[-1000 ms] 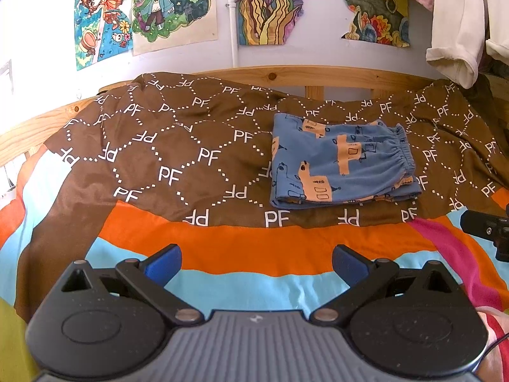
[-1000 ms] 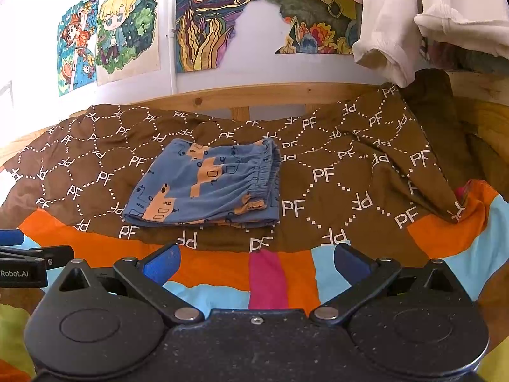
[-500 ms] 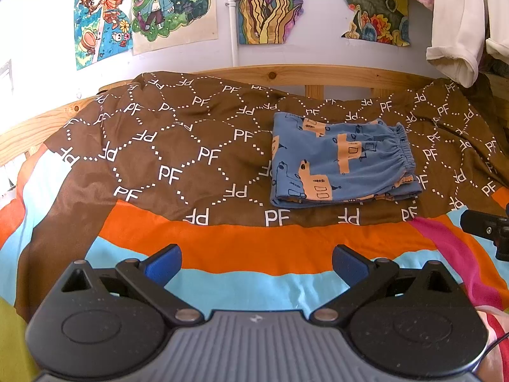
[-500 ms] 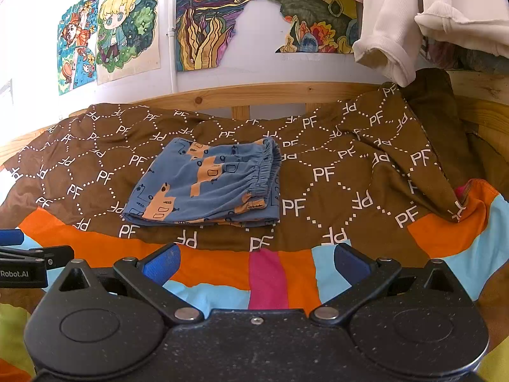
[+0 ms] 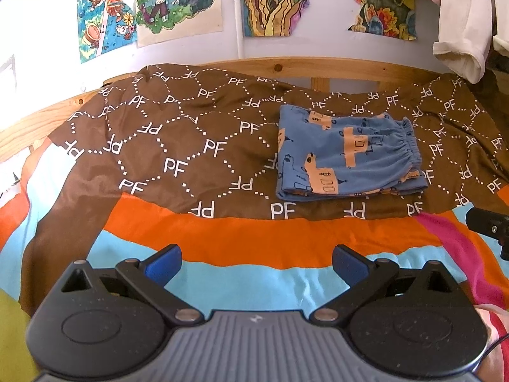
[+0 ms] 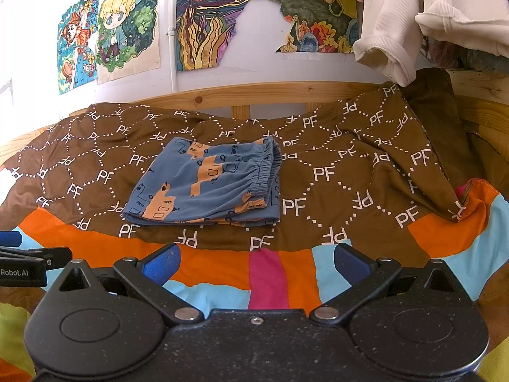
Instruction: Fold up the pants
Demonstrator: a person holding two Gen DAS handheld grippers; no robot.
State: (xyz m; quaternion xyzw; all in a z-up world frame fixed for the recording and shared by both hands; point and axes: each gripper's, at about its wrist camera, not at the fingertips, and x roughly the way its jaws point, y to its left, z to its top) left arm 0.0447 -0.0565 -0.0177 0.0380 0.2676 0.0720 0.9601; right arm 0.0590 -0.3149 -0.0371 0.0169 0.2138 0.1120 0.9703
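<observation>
Broadly, in descending order of size:

Bed cover, striped (image 5: 241,248): orange, light blue and pink bands; lies nearest both cameras, under the grippers.

Brown blanket (image 5: 178,146): white "PF" lattice print, spread across the far half of the bed up to the wooden rail (image 5: 318,67); some creases toward the right side.

Wall drawings (image 6: 127,28): several coloured sheets above the rail. White garments (image 6: 391,31) hang at upper right.

Pants (image 6: 206,184): blue with orange vehicle print, lying on the brown blanket as a compact squarish packet; elastic waistband (image 6: 265,172) at the right edge, layered edges stacked along the near side. Well apart from both tools.

Left gripper (image 5: 254,264): fingers spread wide, nothing between them, hovering over the striped cover.

Right gripper (image 6: 254,262): likewise spread and empty; the left tool's tip shows at its left margin.

Assessment: folding appears complete or nearly so. If any step remains, it is likely a tidy-up: press the near stacked edges flat, square the corners, and avoid snagging the waistband, which would drag the layers apart.
</observation>
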